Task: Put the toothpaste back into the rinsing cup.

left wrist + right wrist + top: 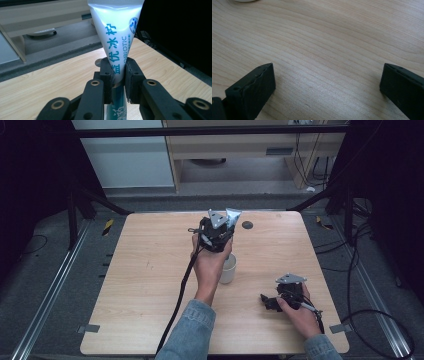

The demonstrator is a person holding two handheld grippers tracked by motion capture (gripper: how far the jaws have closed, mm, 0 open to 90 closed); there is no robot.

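Observation:
My left gripper point(117, 75) is shut on a white and teal toothpaste tube point(117, 32) that stands upright, its flat crimped end on top. In the high view the left gripper point(220, 227) is held above the table's middle, and the tube's silvery end point(233, 214) sticks up past it. A white cup point(229, 268) stands just below and to the right of that hand, partly hidden by it. My right gripper point(267, 301) rests low at the table's front right, jaws pointing left. In the right gripper view the right gripper point(327, 82) is wide open over bare wood.
The wooden table point(150, 285) has a small dark round mark point(247, 225) near its far edge. The cup's white base point(243, 0) peeks in at the top of the right gripper view. Black cables point(180, 290) trail off the front edge. Dark stands flank the table.

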